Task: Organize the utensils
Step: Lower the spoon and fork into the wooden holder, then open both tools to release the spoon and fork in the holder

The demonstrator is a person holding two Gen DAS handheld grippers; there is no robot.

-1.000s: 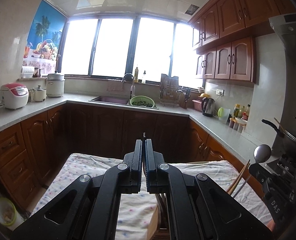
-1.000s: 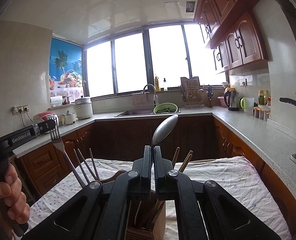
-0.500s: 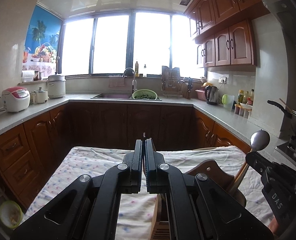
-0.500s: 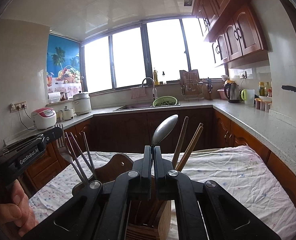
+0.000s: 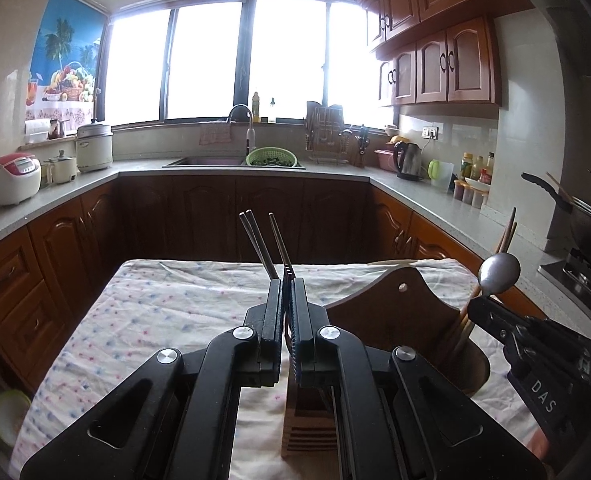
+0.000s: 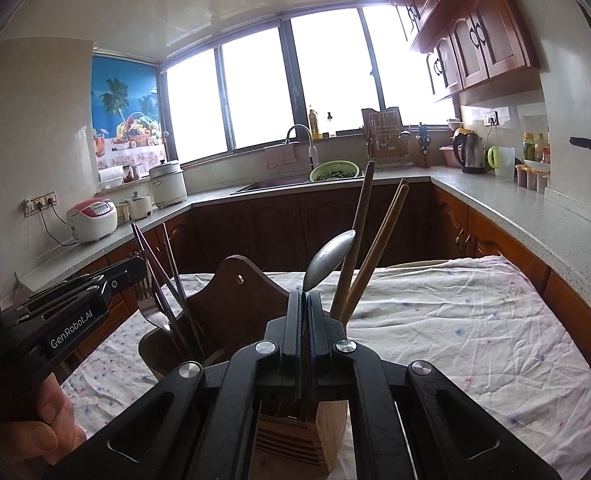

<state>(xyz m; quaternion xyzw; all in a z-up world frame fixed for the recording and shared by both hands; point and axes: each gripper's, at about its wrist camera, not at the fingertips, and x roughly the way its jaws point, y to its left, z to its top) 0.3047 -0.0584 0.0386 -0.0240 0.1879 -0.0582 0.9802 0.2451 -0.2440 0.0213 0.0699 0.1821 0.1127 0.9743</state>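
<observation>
Dark wood utensil holder [image 6: 231,300] on the dotted tablecloth [image 6: 435,320], near edge of the table, with a lighter slotted wooden block [image 6: 295,436] at its front. Inside on the left, metal chopsticks [image 6: 163,264]; on the right, wooden chopsticks [image 6: 379,240] beside a wooden handle. Left gripper [image 5: 288,280] pressed together on a fork [image 6: 149,300], tines up, over the left compartment; "GenRobot.AI" readable on its side in the right wrist view. Right gripper [image 6: 306,298] pinching a metal spoon [image 6: 329,258] by the handle, bowl up, over the right side; "DAS" readable on its body in the left wrist view. Far behind, grey countertop [image 5: 335,172] with a green colander [image 5: 271,157].
</observation>
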